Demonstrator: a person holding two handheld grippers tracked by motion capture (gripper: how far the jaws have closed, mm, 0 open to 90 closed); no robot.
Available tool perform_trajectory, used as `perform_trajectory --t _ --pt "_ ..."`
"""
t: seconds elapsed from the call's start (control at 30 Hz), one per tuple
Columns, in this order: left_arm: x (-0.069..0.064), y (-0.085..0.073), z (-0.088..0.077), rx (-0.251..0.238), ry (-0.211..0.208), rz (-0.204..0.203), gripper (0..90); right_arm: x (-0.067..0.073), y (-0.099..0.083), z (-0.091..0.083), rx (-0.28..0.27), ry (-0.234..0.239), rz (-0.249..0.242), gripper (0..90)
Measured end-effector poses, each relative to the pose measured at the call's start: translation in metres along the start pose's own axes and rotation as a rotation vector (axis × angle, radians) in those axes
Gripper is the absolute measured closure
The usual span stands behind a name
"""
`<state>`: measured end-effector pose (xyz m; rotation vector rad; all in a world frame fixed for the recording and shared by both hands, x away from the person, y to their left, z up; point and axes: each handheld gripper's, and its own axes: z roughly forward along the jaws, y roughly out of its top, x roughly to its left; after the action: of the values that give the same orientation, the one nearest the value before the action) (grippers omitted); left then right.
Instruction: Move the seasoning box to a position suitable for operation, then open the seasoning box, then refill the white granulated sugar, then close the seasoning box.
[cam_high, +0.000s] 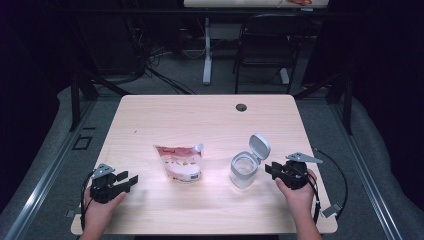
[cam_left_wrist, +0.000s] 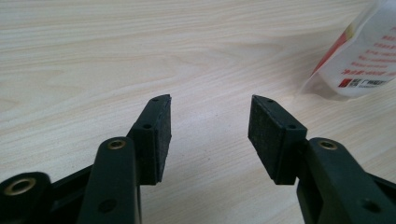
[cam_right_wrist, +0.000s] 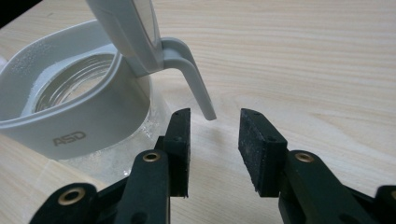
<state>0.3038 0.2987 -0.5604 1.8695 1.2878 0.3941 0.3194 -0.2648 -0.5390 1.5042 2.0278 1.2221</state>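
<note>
On the light wooden tabletop (cam_high: 210, 120) stand a small clear jar (cam_high: 243, 172) with a grey collar and a white and red pouch (cam_high: 179, 162). The jar is at the near right part of the tabletop, upright, and its grey lid (cam_high: 259, 146) is flipped open and stands up behind the mouth, on the far right side of the jar. The pouch lies flat to the left of the jar, near the middle, well apart from it.

The right claw (cam_high: 271, 169) is just beside the jar, on its right, held by the person's right hand (cam_high: 299, 192). In the right gripper view the claw (cam_right_wrist: 215, 140) has its jaws spread, and nothing is pressed between the pads. The thin grey tab (cam_right_wrist: 198, 91) of the lid hangs down just in front of the gap and does not touch either pad. The left jaw is very close to the wall of the jar (cam_right_wrist: 70, 126); I cannot tell if it touches it.

The left claw (cam_high: 131, 181) is at the near left part of the tabletop, held by the left hand (cam_high: 100, 207), and it points toward the pouch. In the left gripper view this claw (cam_left_wrist: 210, 121) is also spread wide, with only bare wood between the pads. A corner of the pouch (cam_left_wrist: 359, 60) is seen farther off to the right, apart from the jaws.
</note>
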Motion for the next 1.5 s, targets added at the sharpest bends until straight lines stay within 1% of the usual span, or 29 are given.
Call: perform_trajectory --t 0.03,0.07,0.1,0.17,0.23,0.33,0.47,0.5,0.53,0.57,0.6,0.7,0.73,0.77,0.8,0.83,0.9,0.93,0.97,1.0,1.07,1.13,1.17,1.2,1.33,1.37,1.4,1.47,1.5 --pt "0.001 0.0 -0.001 0.008 -0.013 -0.007 48.0 0.001 0.001 -0.001 0.001 -0.015 -0.012 64.2" --pt "0.001 0.0 -0.001 0.008 -0.013 -0.007 48.0 0.001 0.001 -0.001 0.001 -0.015 -0.012 64.2" --pt "0.001 0.0 0.0 -0.006 -0.019 -0.018 48.0 0.002 0.001 -0.001 -0.01 -0.016 -0.017 64.3" --pt "0.001 0.0 -0.001 -0.008 -0.017 -0.021 48.0 0.005 0.001 -0.003 -0.011 -0.042 -0.04 64.3" --pt "0.001 0.0 -0.001 -0.012 -0.016 -0.02 48.4 0.007 0.001 -0.006 -0.015 -0.051 -0.044 64.2" --pt "-0.001 0.001 -0.003 -0.017 -0.017 -0.007 49.5 0.01 0.002 -0.012 -0.025 -0.05 -0.043 63.0" --pt "-0.003 0.002 -0.005 -0.011 -0.006 0.008 50.7 0.014 0.003 -0.019 -0.016 -0.041 -0.042 61.7" --pt "-0.004 0.003 -0.009 -0.022 0.009 0.007 51.2 0.015 0.003 -0.021 -0.017 -0.04 -0.056 61.7" --pt "-0.004 0.003 -0.011 -0.025 0.01 0.007 51.7 0.017 0.004 -0.023 -0.019 -0.04 -0.07 61.8" --pt "-0.004 0.003 -0.011 -0.025 0.01 0.007 52.1 0.019 0.004 -0.024 -0.026 -0.036 -0.08 62.0" --pt "-0.005 0.004 -0.015 -0.043 0.01 -0.003 52.4 0.021 0.004 -0.026 -0.028 -0.038 -0.091 62.1" --pt "-0.005 0.004 -0.019 -0.038 0.005 -0.001 53.7 0.024 0.005 -0.029 -0.03 -0.037 -0.115 62.3" --pt "-0.005 0.004 -0.022 -0.049 0.005 -0.006 54.1 0.03 0.005 -0.031 -0.041 -0.043 -0.134 61.9" --pt "-0.006 0.005 -0.023 -0.052 0.003 -0.008 54.4 0.033 0.005 -0.032 -0.056 -0.042 -0.138 61.5" --pt "-0.006 0.005 -0.023 -0.052 0.003 -0.008 54.4 0.033 0.005 -0.032 -0.056 -0.042 -0.138 61.5" --pt "-0.006 0.006 -0.026 -0.042 -0.005 -0.006 54.4 0.038 0.006 -0.036 -0.067 -0.032 -0.155 60.9" --pt "-0.008 0.008 -0.029 -0.048 -0.007 -0.001 54.4 0.041 0.006 -0.038 -0.068 -0.028 -0.167 60.7" --pt "-0.01 0.01 -0.031 -0.048 -0.01 0.006 54.3 0.047 0.007 -0.04 -0.075 -0.022 -0.184 60.6" --pt "-0.01 0.01 -0.031 -0.048 -0.01 0.006 54.1 0.047 0.007 -0.04 -0.075 -0.022 -0.184 60.6" --pt "-0.012 0.012 -0.032 -0.047 -0.018 0.011 54.1 0.051 0.011 -0.043 -0.076 -0.019 -0.2 60.6" --pt "-0.013 0.013 -0.033 -0.047 -0.02 0.016 53.4 0.053 0.013 -0.046 -0.077 -0.016 -0.203 60.6" --pt "-0.016 0.017 -0.035 -0.036 -0.033 0.028 53.0 0.058 0.017 -0.052 -0.093 0.011 -0.197 60.5" --pt "-0.016 0.017 -0.035 -0.036 -0.033 0.028 52.9 0.058 0.017 -0.052 -0.093 0.011 -0.197 60.5" --pt "-0.019 0.021 -0.036 -0.042 -0.03 0.036 52.8 0.063 0.019 -0.053 -0.101 0.022 -0.207 59.6" --pt "-0.025 0.031 -0.04 -0.047 -0.042 0.06 52.7 0.073 0.023 -0.053 -0.077 0.061 -0.252 57.1" --pt "-0.025 0.031 -0.04 -0.047 -0.042 0.06 52.7 0.073 0.023 -0.053 -0.077 0.061 -0.252 57.1" --pt "-0.029 0.037 -0.041 -0.043 -0.054 0.07 52.7 0.077 0.026 -0.052 -0.054 0.074 -0.281 56.7" --pt "-0.032 0.041 -0.041 -0.048 -0.056 0.077 52.7 0.079 0.028 -0.05 -0.049 0.085 -0.289 56.3" --pt "-0.036 0.049 -0.042 -0.056 -0.064 0.09 52.8 0.082 0.034 -0.048 -0.026 0.109 -0.298 53.6"
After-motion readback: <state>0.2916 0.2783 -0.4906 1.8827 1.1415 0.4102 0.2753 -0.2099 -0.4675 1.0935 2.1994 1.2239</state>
